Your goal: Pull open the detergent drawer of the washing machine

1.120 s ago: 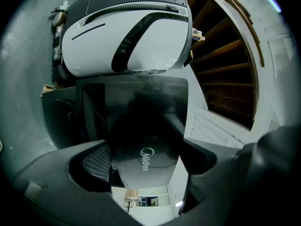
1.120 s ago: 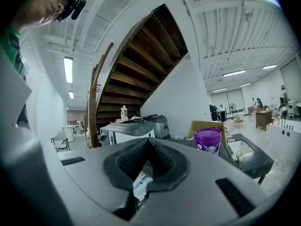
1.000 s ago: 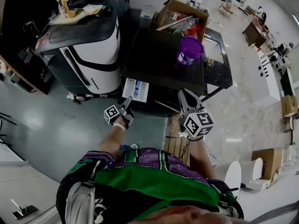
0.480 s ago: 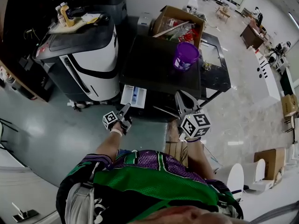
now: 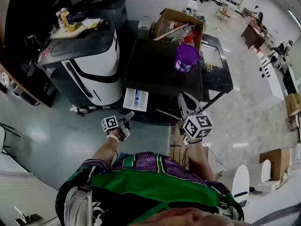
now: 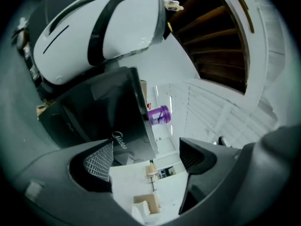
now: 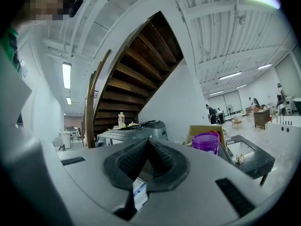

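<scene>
Drawer (image 5: 136, 99): white plastic tray, stands pulled out of the washer (image 5: 162, 65) front, upper left corner. Judged light and stiff, running on slides; best gripped at the front lip and pulled straight. Left gripper (image 5: 127, 117) near it but not touching, jaws spread, empty. Right gripper (image 5: 184, 100) pinched together on nothing.

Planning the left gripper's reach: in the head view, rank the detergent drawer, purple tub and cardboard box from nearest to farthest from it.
From the left gripper:
1. the detergent drawer, pulled out, just ahead of its tongs.
2. the purple tub, on the washing machine, ahead-right.
3. the cardboard box, beyond the tub, farthest.
</scene>
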